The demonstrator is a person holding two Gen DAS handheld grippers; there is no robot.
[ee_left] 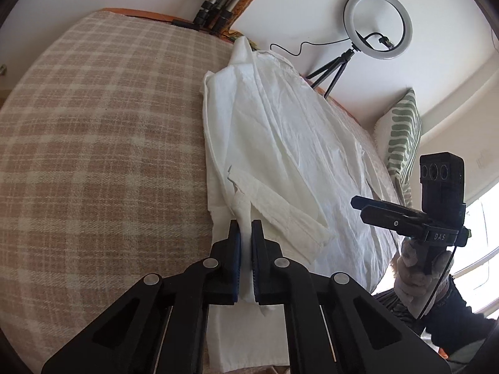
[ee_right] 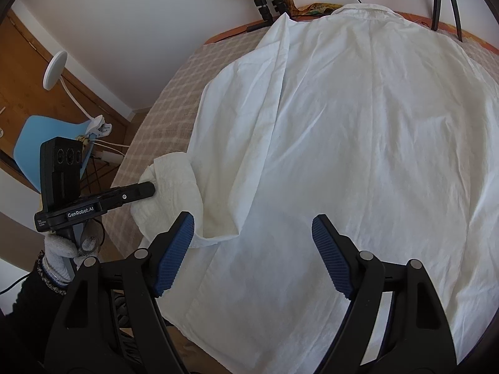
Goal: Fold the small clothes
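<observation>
on the checked bedspread (ee_left: 103,143), white shirt (ee_right: 358,131), left tool (ee_left: 246,233) clamping its cuff, right tool (ee_right: 252,227) wide above hem

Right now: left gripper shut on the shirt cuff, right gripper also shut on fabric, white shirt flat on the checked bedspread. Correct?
Not quite. The right gripper is open, hanging over the white shirt with nothing pinched, as the right wrist view shows. The left gripper is shut on the cuff, and the shirt does lie on the checked bedspread.
</observation>
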